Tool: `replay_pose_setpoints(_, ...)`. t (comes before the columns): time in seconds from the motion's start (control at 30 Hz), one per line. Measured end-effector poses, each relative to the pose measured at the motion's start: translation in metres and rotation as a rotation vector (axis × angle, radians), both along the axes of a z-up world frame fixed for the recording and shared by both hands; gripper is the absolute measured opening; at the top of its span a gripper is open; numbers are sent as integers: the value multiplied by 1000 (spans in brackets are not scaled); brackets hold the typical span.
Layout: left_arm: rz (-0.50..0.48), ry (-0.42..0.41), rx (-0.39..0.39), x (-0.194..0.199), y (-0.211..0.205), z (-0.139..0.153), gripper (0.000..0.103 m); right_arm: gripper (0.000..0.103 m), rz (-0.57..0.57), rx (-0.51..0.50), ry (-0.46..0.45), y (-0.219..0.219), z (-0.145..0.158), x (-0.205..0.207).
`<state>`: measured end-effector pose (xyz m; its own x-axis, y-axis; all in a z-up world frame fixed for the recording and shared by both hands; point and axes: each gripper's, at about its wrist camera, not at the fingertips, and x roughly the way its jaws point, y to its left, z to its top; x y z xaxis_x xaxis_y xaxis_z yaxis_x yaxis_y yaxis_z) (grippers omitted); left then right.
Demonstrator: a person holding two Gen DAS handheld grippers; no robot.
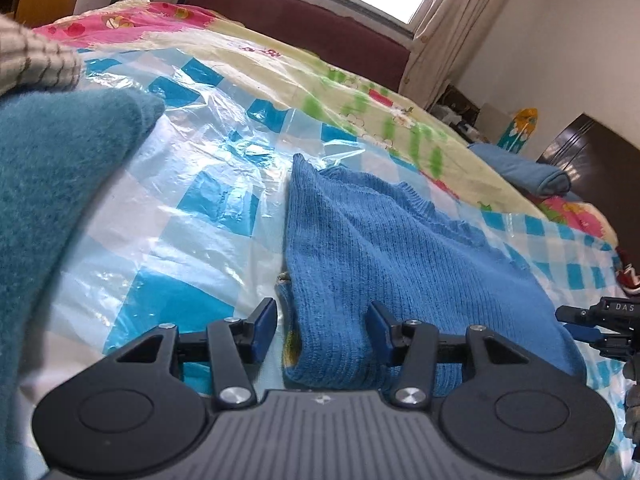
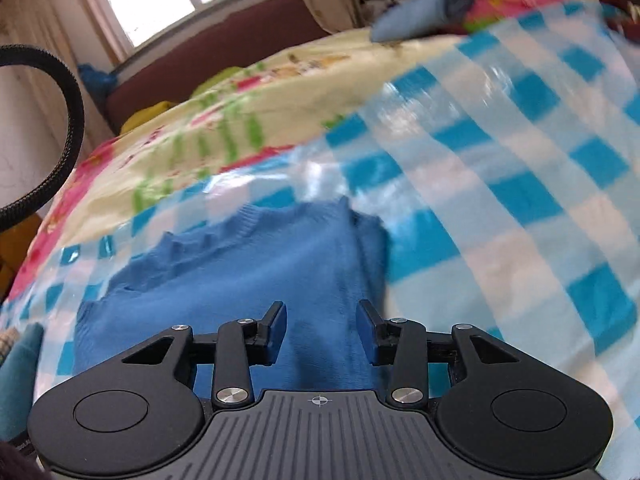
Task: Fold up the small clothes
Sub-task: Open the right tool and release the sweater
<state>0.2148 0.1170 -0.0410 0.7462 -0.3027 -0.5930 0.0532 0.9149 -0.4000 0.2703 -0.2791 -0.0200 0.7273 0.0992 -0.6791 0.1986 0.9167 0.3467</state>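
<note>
A small blue knit sweater (image 1: pixel 384 248) lies on a blue-and-white checked plastic sheet (image 1: pixel 192 184) on the bed. My left gripper (image 1: pixel 322 320) is open, low over the sweater's near left edge, with the cloth between its fingers but not pinched. In the right wrist view the same sweater (image 2: pixel 240 268) lies flat ahead. My right gripper (image 2: pixel 322 322) is open just above the sweater's near right part. The right gripper's tip also shows at the right edge of the left wrist view (image 1: pixel 600 320).
A teal fuzzy garment (image 1: pixel 52 184) and a grey checked cloth (image 1: pixel 28 56) lie at the left. A folded blue garment (image 1: pixel 528 168) lies at the far right of the bed. A flowered bedsheet (image 1: pixel 320 76) and a dark red headboard (image 1: pixel 320 28) lie beyond. A black cable (image 2: pixel 68 120) loops at the left.
</note>
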Motion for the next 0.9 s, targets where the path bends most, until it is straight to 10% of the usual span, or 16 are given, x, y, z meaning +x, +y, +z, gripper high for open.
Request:
replay_pose_setpoints(0.07, -6, 14, 28, 2, -6, 3, 54, 39, 3, 22, -16, -7, -3, 0)
replay_pose_setpoints(0.17, -12, 34, 61, 9, -12, 7, 54, 12, 7, 73, 12, -18, -10, 4)
replay_pose_setpoints(0.4, -22, 71, 152, 14, -20, 5, 54, 8, -27, 131, 28, -46, -21, -7)
replay_pose_setpoints(0.57, -33, 68, 180, 10, -20, 16, 54, 24, 21, 165, -4, -42, -14, -16)
replay_pose_setpoints(0.63, -23, 66, 171, 7, -16, 19, 54, 51, 24, 219, -21, -45, -11, -24)
replay_pose_setpoints(0.9, -39, 49, 203, 3, -23, 28, 54, 54, 44, 371, 8, -48, -40, -31)
